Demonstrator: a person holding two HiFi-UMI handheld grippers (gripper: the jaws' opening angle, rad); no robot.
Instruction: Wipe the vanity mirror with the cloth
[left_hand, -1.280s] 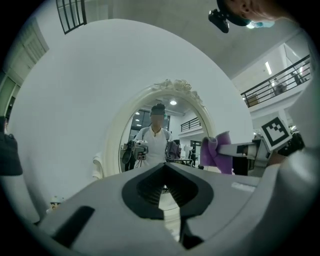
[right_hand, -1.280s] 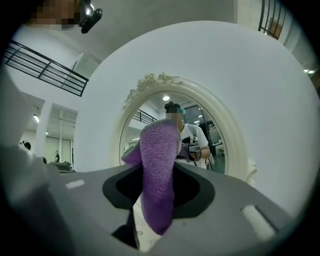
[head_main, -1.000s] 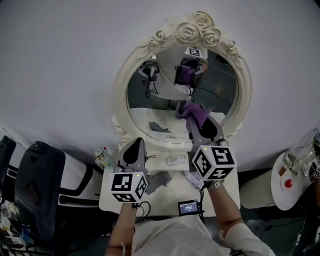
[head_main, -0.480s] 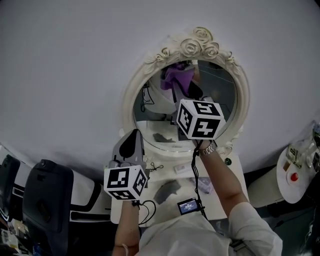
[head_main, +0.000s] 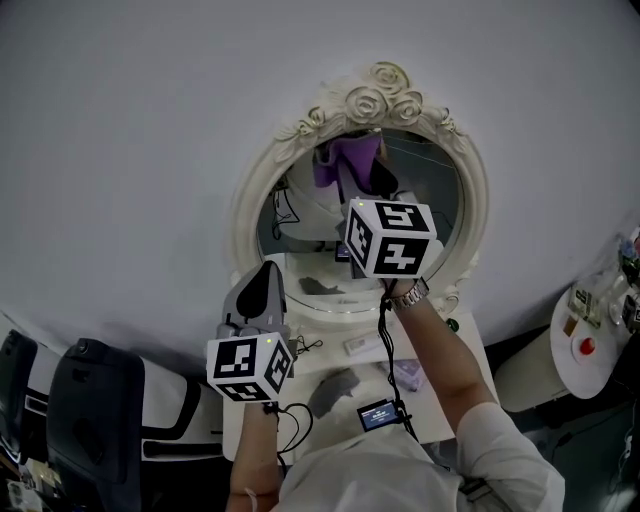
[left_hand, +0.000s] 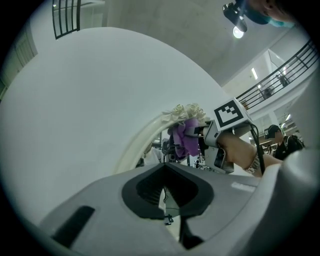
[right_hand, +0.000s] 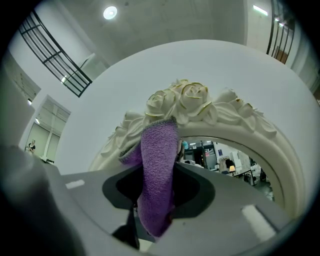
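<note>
Two grippers: the right gripper (right_hand: 159, 210) clamps the cloth (right_hand: 159, 160) at the top of the vanity mirror (right_hand: 225, 152), which extends below; the left gripper (left_hand: 165, 197), closed and empty, hangs low.

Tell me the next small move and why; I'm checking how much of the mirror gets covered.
Probably draw the right tongs down across the oval cream rose-framed vanity mirror. They clamp the purple terry cloth at its very top edge, so most of its surface lies below.

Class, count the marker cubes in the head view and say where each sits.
2. The left cube is low, below the mirror; the right cube is raised before its glass. No others show.
</note>
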